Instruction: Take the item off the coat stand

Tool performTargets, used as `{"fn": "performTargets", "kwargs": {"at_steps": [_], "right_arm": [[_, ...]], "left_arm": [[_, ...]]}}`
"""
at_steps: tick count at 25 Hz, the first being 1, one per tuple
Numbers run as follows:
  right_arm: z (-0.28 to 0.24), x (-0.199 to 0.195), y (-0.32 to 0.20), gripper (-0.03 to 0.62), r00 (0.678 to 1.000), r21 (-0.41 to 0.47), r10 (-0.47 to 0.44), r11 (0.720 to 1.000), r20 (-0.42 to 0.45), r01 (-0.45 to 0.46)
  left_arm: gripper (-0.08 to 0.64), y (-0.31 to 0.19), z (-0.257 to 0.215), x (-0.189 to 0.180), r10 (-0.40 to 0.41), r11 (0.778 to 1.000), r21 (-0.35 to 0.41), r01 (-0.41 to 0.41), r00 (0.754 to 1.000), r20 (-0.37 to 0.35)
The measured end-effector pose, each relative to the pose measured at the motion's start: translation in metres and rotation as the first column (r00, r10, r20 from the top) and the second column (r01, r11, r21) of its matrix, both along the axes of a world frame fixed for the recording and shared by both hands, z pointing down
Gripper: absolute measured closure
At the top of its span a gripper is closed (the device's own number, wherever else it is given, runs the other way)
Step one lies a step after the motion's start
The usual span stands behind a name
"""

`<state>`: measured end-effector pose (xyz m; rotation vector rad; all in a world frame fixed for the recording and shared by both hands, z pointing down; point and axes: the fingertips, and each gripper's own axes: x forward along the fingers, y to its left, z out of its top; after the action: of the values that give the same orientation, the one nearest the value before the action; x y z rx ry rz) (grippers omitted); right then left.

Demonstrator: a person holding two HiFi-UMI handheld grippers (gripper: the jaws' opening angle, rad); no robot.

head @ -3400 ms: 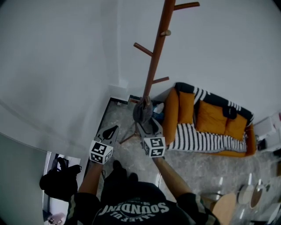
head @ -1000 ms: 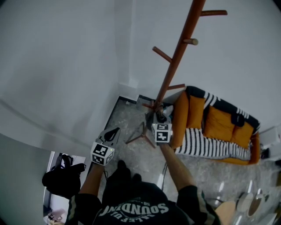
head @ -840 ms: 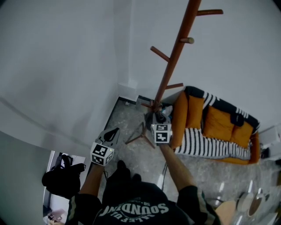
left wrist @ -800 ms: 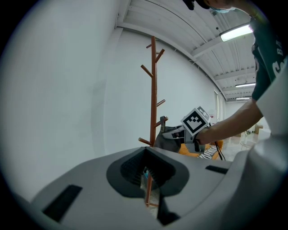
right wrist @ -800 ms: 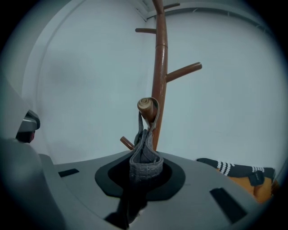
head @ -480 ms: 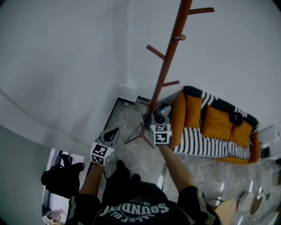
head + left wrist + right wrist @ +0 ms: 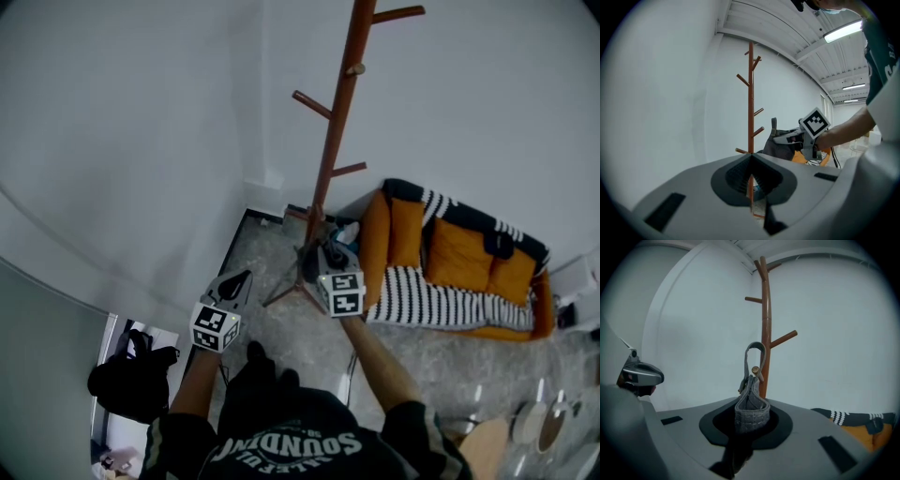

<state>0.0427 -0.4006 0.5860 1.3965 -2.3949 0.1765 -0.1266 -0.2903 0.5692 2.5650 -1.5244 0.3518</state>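
Observation:
A tall brown coat stand [image 7: 335, 131] rises by the white wall, with bare pegs up its pole. My right gripper [image 7: 319, 251] is at the pole's lower part, shut on a small grey bag [image 7: 752, 408]. The bag's strap loop [image 7: 755, 351] stands up beside the pole [image 7: 764, 319]. A low peg end [image 7: 753, 370] shows against the bag; I cannot tell whether they touch. In the left gripper view the bag [image 7: 776, 143] hangs just right of the stand [image 7: 751, 89]. My left gripper [image 7: 241, 277] is lower left, away from the stand, shut on nothing [image 7: 751, 161].
An orange sofa [image 7: 455, 253] with a striped blanket stands right of the stand. The stand's splayed legs [image 7: 281, 292] reach over the stone floor. A black bag [image 7: 127, 380] lies at lower left, round tables [image 7: 525, 422] at lower right. White walls meet behind the stand.
The head view has swung, so stand and sofa sit further left. My right gripper stays shut on the grey bag by the lower pole. The left gripper has hardly moved.

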Motion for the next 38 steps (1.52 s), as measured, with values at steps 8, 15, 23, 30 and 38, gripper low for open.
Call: {"fn": "performTargets", "kwargs": {"at_steps": [8, 15, 23, 30, 38], "right_arm": [[-0.029, 0.013, 0.039, 0.540, 0.998, 0.041, -0.018, 0.999, 0.059, 0.015], [-0.027, 0.035, 0.065, 0.545, 0.999, 0.034, -0.013, 0.999, 0.052, 0.011], [-0.004, 0.051, 0.090, 0.552, 0.999, 0.000, 0.000, 1.000, 0.054, 0.000], [0.000, 0.053, 0.095, 0.554, 0.998, -0.003, -0.001, 1.000, 0.055, 0.001], [-0.003, 0.048, 0.098, 0.554, 0.999, 0.004, -0.010, 1.000, 0.044, 0.009]], "left_arm": [[0.560, 0.001, -0.005, 0.013, 0.022, 1.000, 0.018, -0.022, 1.000, 0.013], [0.560, -0.002, -0.012, 0.029, 0.043, 0.998, 0.034, -0.043, 0.999, 0.015], [0.559, 0.000, -0.009, 0.040, 0.051, 0.998, 0.029, -0.051, 0.999, 0.009], [0.560, 0.002, -0.004, 0.048, 0.058, 0.998, 0.021, -0.058, 0.998, 0.005], [0.560, 0.007, -0.004, 0.046, 0.052, 0.998, 0.024, -0.052, 0.999, 0.003]]}}
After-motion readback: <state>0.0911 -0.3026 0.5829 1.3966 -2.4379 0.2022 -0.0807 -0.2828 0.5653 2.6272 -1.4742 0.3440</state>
